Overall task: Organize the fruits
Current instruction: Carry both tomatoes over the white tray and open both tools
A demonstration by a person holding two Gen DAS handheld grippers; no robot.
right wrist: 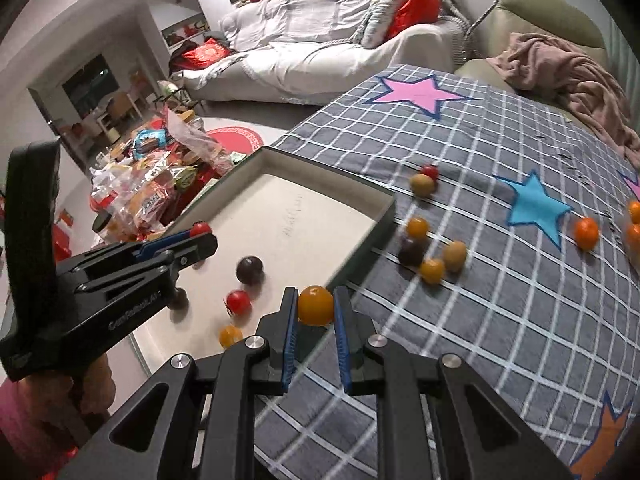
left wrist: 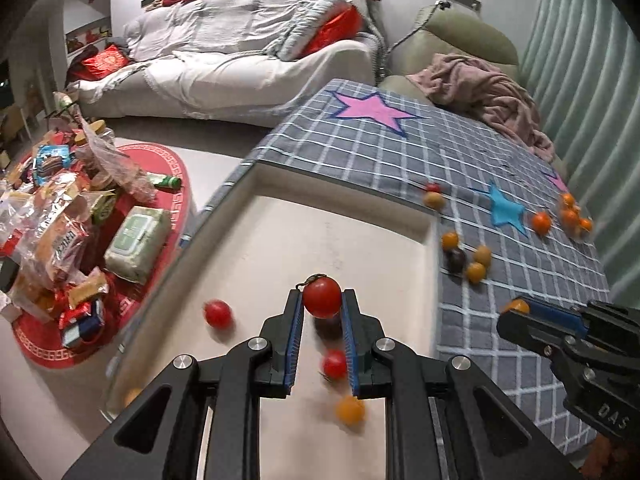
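Closest to us, our left tool (left wrist: 321, 300) is clenched on a red cherry tomato (left wrist: 322, 297), round and glossy with a small dark stem curling off its top, held between the blue pads above the pale floor of a shallow box (left wrist: 424, 216). Our right tool (right wrist: 315, 304) grips an orange cherry tomato (right wrist: 315, 305), smooth and shiny, pinched between its blue pads just over the near edge of that box, where the wall meets the checked cloth (right wrist: 500, 288). Below the left tool, inside the box, lie a smaller red tomato (left wrist: 334, 364) and a blurred orange one (left wrist: 350, 409), with another red tomato (left wrist: 217, 313) off to the left; the right wrist view also shows a dark purple fruit (right wrist: 249, 269) resting on the box floor. Just beyond the box's right wall, on the grey cloth with white grid lines, sits a loose cluster of fruits (right wrist: 430, 252): orange ones, yellowish-brown ones and one dark purple one, near one another. Farther along, a yellowish fruit and a small red one (right wrist: 424, 181) sit touching near the box's far corner. Past a blue star patch (right wrist: 538, 208), several more orange fruits (left wrist: 570, 212) are gathered toward the cloth's right edge. A pink star patch (left wrist: 372, 112) marks the far end of the cloth, and behind it stands a white sofa (left wrist: 224, 64) with red cushions.
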